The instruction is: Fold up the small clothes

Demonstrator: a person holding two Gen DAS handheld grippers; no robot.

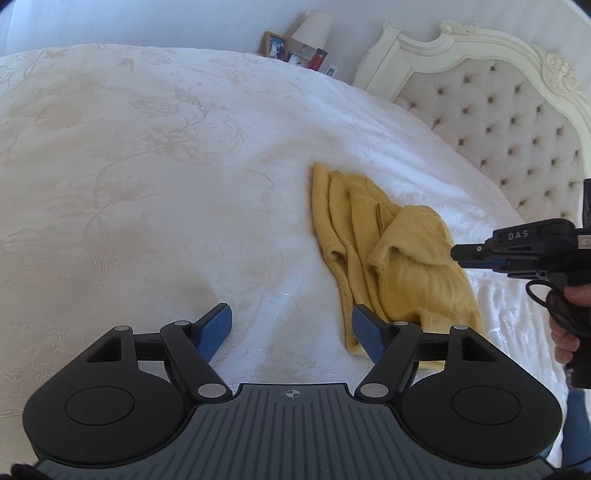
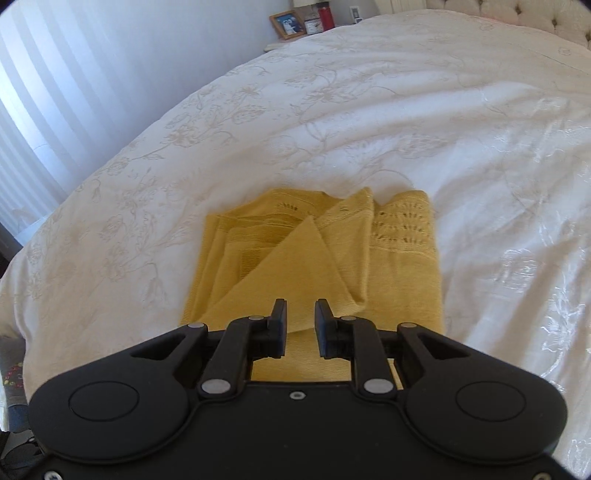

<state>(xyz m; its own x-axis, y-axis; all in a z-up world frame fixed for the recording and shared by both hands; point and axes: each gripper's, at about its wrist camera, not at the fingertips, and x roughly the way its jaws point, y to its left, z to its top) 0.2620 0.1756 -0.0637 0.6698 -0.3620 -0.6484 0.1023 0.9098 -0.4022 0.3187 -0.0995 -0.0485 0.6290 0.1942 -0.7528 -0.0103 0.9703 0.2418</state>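
- A bedroom: a wide bed under a white floral-embossed bedspread [image 1: 155,155] serves as the folding surface, backed by a cream tufted headboard with carved trim [image 1: 509,122] and, beyond the far edge, a bedside table carrying a framed photograph [image 2: 288,24], a lamp and a red bottle [image 1: 317,59].
- The small mustard-yellow knitted garment [image 2: 295,258] lies flat on the bedspread near the person's edge of the bed, its layers already doubled over one another; 1 triangular flap rests on top and a lacy openwork hem shows at the far end. The soft, broad cover keeps the knit from sliding while it is worked.
- The right gripper [image 2: 300,325] hovers low over the near end of the garment, its 2 jaws parted by a narrow gap with nothing pinched between them. Judging by that stance, it is either lining up a pinch on the near edge or has let go of it; the pictures do not say which.
- The left gripper [image 1: 291,328] waits beside the garment's left side, jaws set wide and empty, its right blue pad [image 1: 369,338] overlapping the knit's corner in view; contact cannot be confirmed. The wide setting suits a ready stance for bracing or taking a corner.
- A hand [image 1: 570,321] grips the right tool's handle at the frame edge.
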